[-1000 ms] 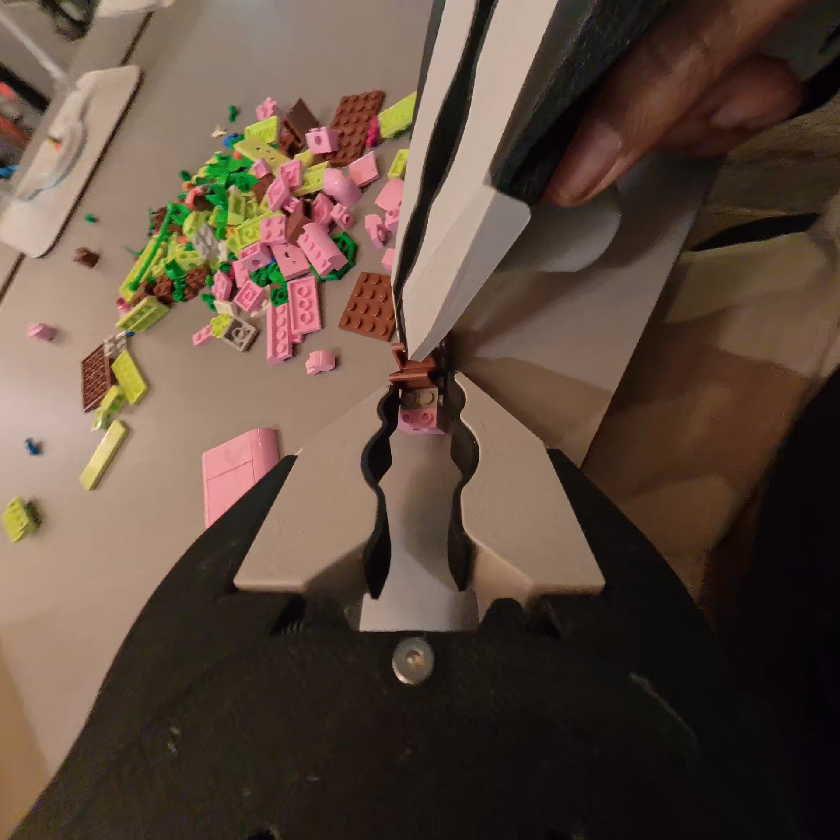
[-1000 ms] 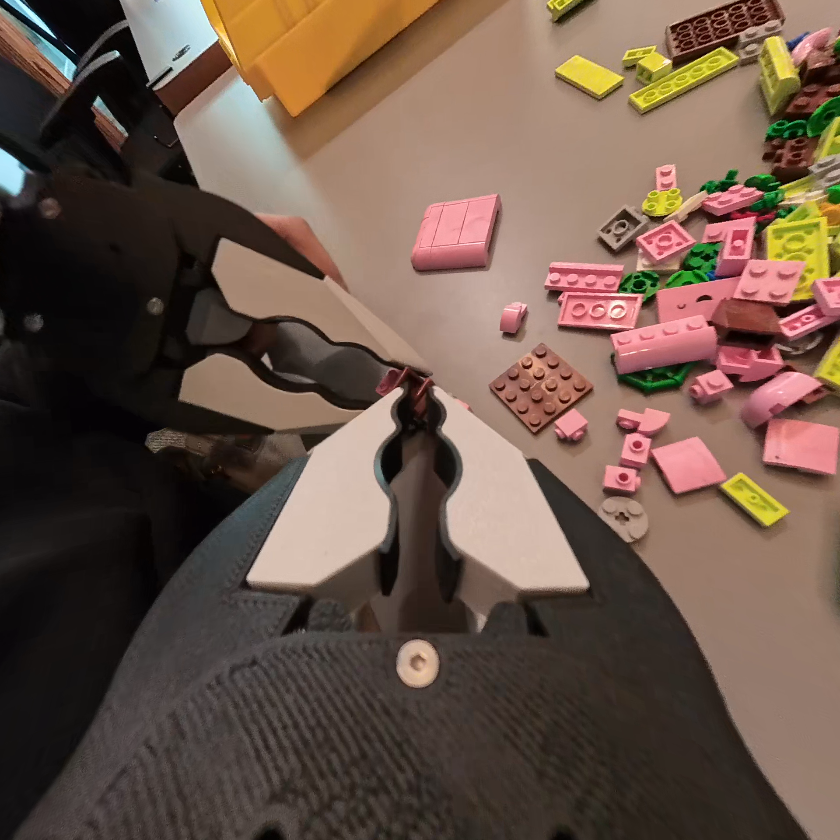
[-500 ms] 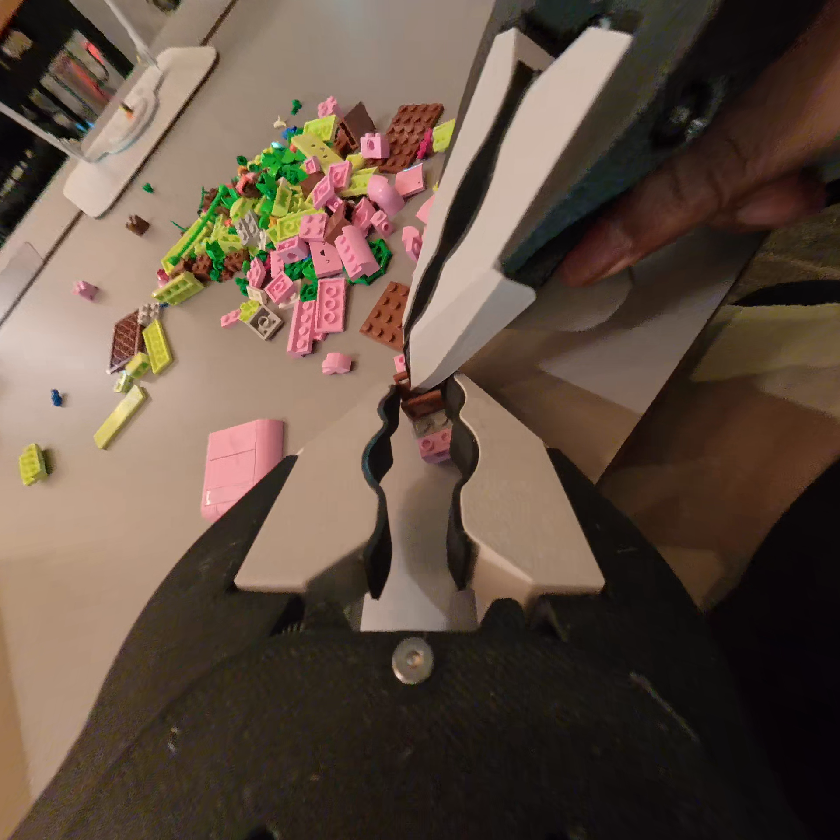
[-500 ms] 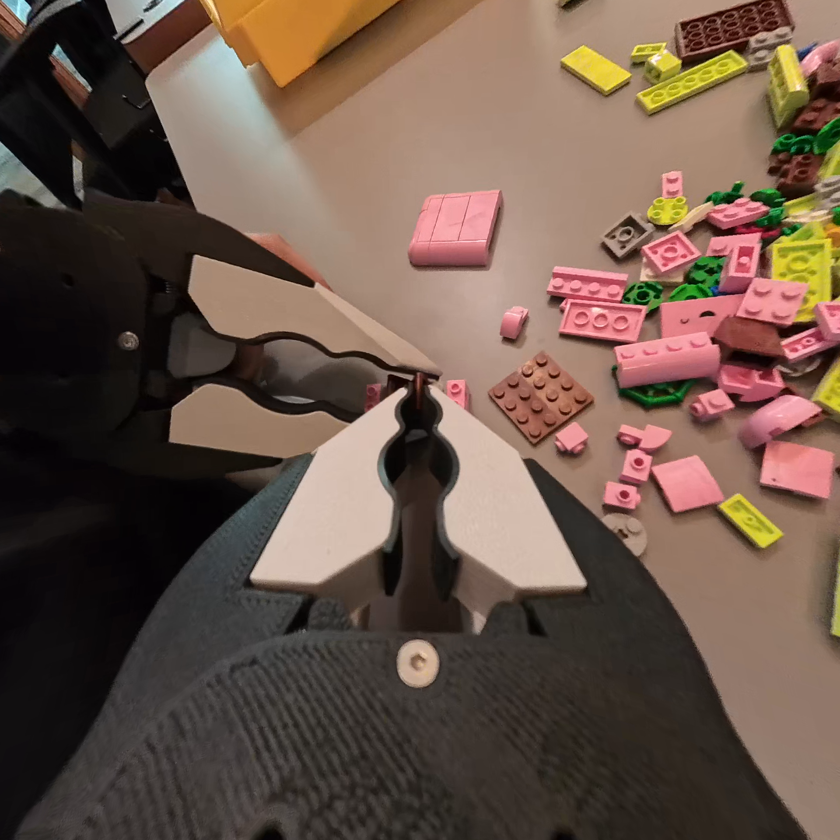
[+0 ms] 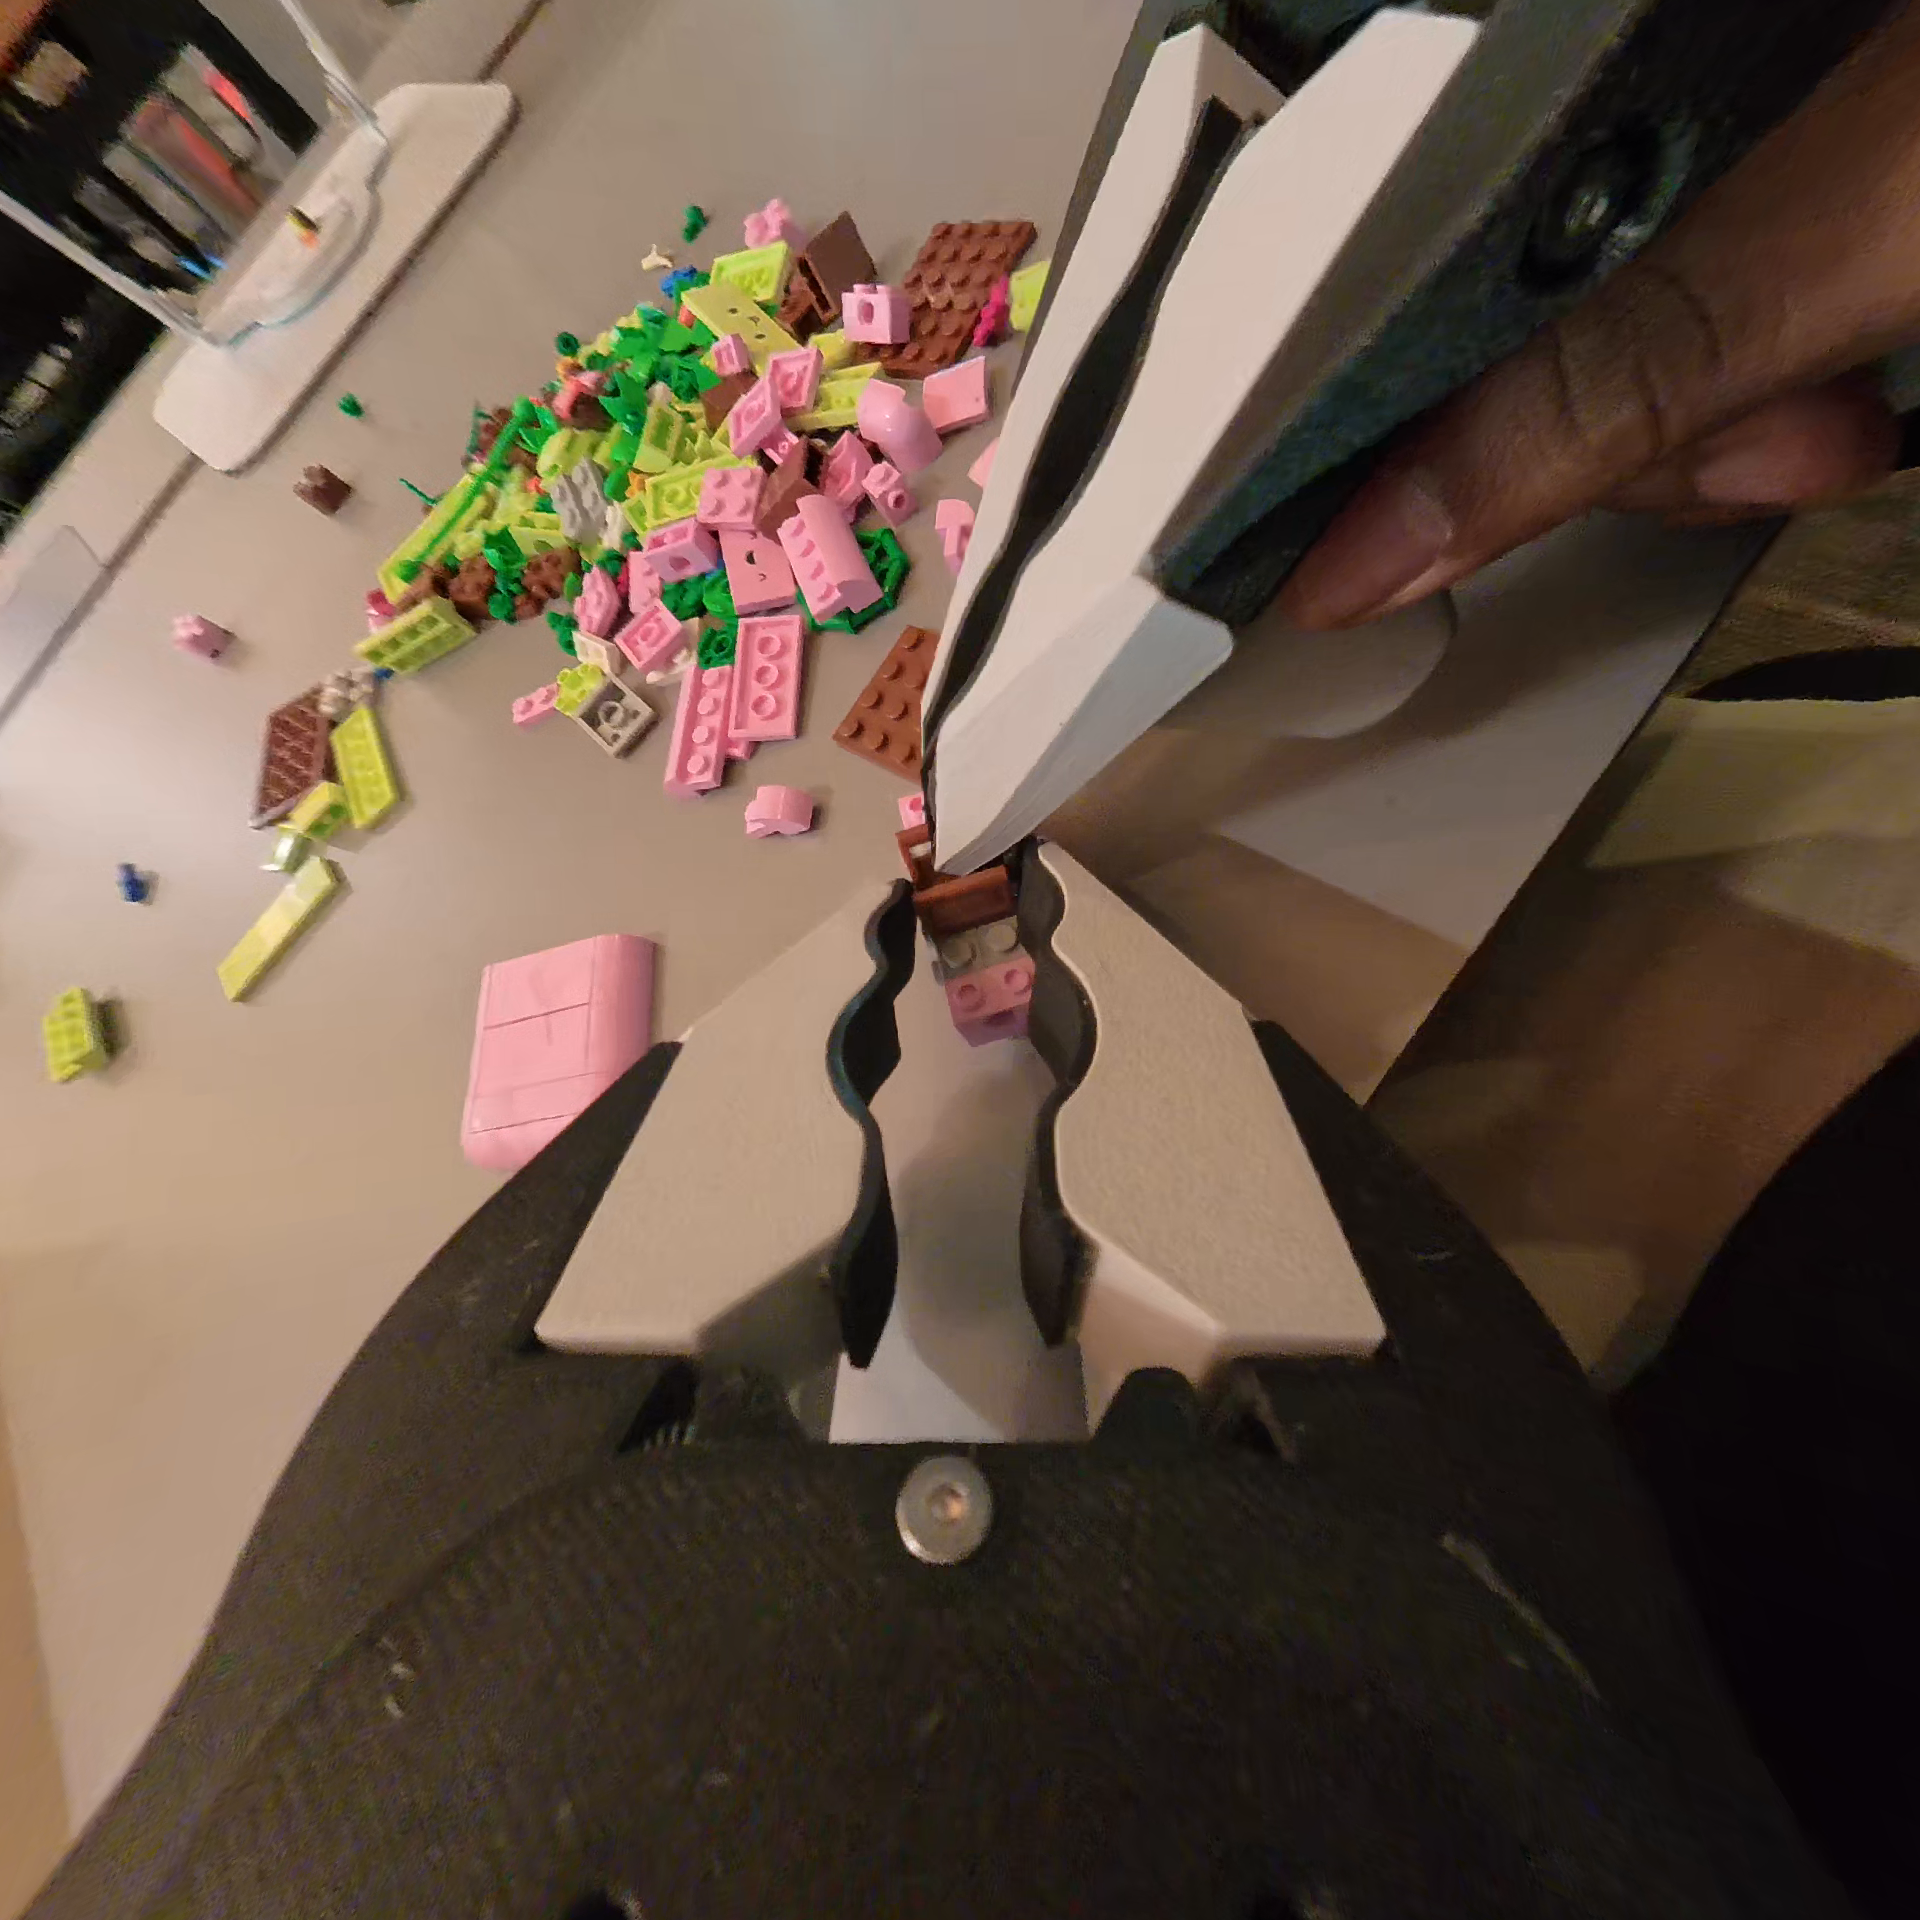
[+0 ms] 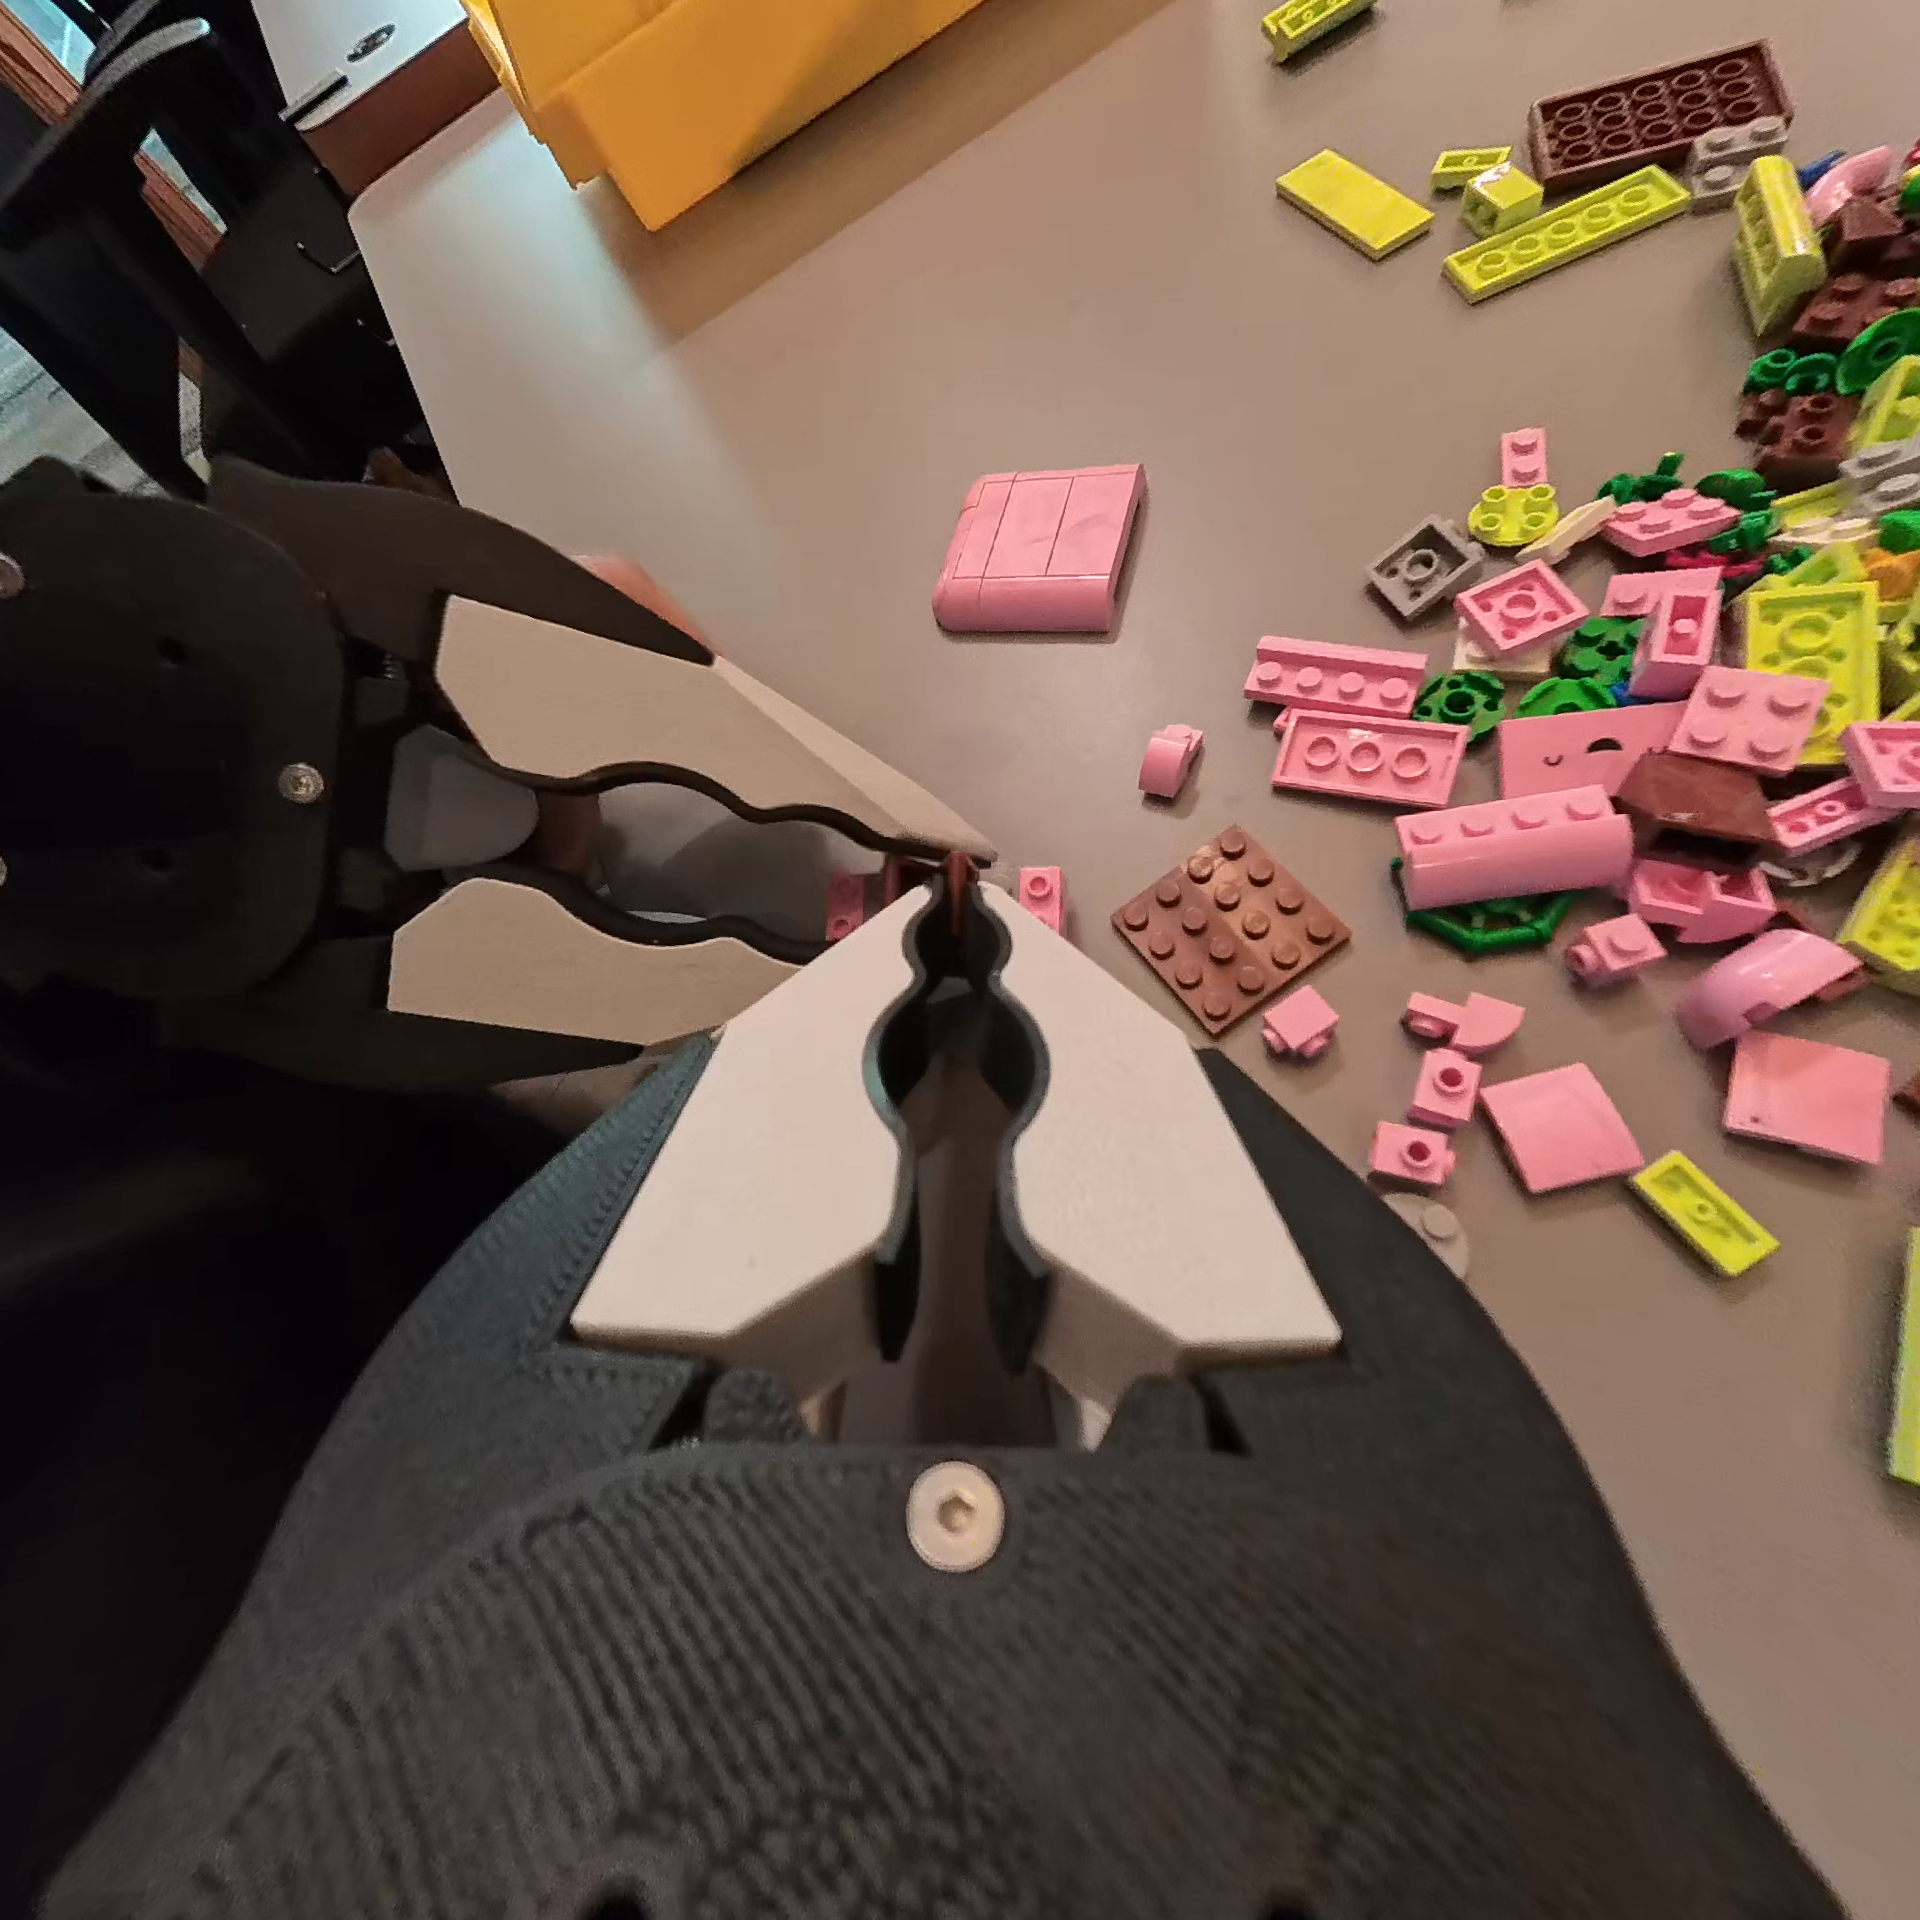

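Observation:
My left gripper is shut on a small brick stack: a brown plate on top, then a grey piece, then pink bricks. My right gripper is shut on a small thin brown piece and meets the left gripper tip to tip. In the left wrist view the right gripper comes down from the upper right, and its tips touch the top of the stack. In the right wrist view the left gripper reaches in from the left. A person's hand holds the right gripper.
A pile of pink, lime, green and brown bricks lies on the grey table. Nearer are a pink tiled block and a brown square plate. A yellow bin stands far off. A white tray sits at the far left. Both grippers' tips are close together, under 4 cm apart. The pink tiled block lies around 8 cm away from my left fingertips. It turns up in the left wrist view as well.
Both grippers stay shut and tip to tip. The right gripper has tilted and shows more of its body in the left wrist view. The stack sits slightly further right between the left fingers.

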`<move>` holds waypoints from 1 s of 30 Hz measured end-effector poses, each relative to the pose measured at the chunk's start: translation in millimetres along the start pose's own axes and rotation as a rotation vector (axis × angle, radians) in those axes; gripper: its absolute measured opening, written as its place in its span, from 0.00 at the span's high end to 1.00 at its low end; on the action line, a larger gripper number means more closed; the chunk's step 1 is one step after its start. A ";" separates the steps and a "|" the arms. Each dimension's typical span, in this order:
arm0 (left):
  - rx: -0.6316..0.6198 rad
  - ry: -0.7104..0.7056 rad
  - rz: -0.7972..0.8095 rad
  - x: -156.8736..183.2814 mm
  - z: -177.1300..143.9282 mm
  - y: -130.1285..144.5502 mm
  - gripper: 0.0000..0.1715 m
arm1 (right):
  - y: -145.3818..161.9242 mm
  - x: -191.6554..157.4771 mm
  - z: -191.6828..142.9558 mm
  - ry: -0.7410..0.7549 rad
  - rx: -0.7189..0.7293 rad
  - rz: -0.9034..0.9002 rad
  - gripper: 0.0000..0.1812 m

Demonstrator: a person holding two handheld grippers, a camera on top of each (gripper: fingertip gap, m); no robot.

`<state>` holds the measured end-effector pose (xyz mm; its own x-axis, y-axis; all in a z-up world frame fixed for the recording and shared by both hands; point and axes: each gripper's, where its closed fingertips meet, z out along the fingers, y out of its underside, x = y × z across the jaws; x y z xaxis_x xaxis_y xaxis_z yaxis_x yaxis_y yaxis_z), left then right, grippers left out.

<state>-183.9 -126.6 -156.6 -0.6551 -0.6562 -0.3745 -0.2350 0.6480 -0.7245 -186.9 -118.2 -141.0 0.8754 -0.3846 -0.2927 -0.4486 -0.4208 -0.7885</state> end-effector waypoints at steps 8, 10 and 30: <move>-0.025 0.086 -0.083 0.8 1.4 5.0 0.88 | -46.2 16.5 -36.5 0.037 0.219 0.062 1.00; -0.022 0.085 -0.085 0.5 1.2 4.7 0.89 | -44.1 30.0 -42.1 0.117 0.181 -0.014 1.00; -0.001 0.116 -0.115 -4.3 -8.3 10.7 0.77 | -28.3 19.4 -23.8 0.131 0.102 -0.084 0.90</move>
<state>-189.6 -113.6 -157.9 -0.7026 -0.6767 -0.2199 -0.3133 0.5717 -0.7583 -161.5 -133.4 -111.4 0.8750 -0.4583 -0.1559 -0.3487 -0.3731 -0.8598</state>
